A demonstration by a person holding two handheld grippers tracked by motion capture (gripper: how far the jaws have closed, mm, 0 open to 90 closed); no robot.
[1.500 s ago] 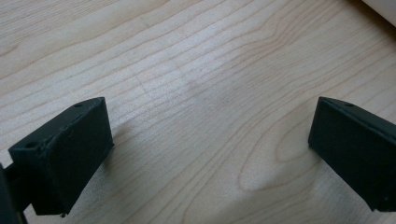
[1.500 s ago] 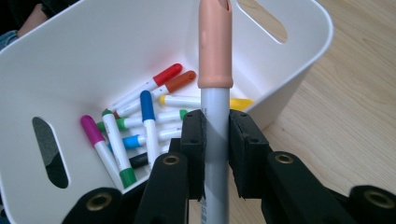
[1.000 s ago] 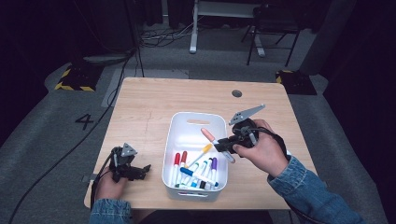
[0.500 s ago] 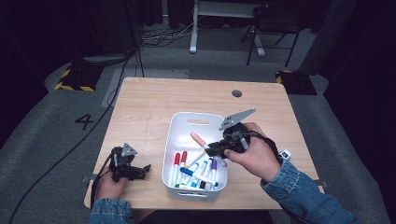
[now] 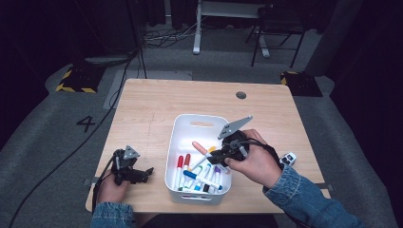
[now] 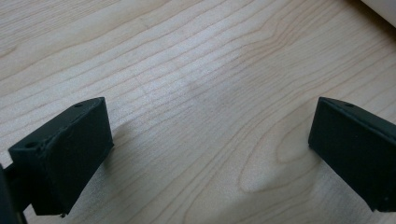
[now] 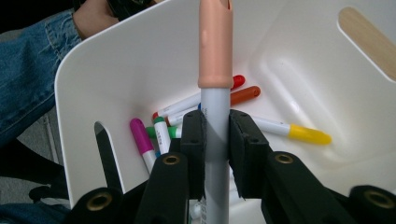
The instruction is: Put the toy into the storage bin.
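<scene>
My right gripper (image 5: 215,155) is shut on a grey-bodied marker with a peach cap (image 5: 198,147), held over the white bin (image 5: 199,120). In the right gripper view the pads (image 7: 193,140) clamp the barrel of the peach-capped marker (image 7: 215,46), which points into the bin (image 7: 140,60). Several coloured markers (image 5: 199,174) lie on the bin floor, among them a yellow-capped one (image 7: 308,134) and a pink-capped one (image 7: 139,134). My left gripper (image 5: 144,174) rests on the table near its front left corner, left of the bin. Its jaws stand open (image 6: 210,144) over bare wood.
A small white object (image 5: 288,158) lies by the table's right edge, close to the right forearm. A round cable hole (image 5: 241,95) sits at the table's back right. Beyond the table stand a chair and desk legs on grey floor.
My right gripper has carried the peach-capped marker leftward and slightly down, further over the bin. The left gripper has stayed put.
</scene>
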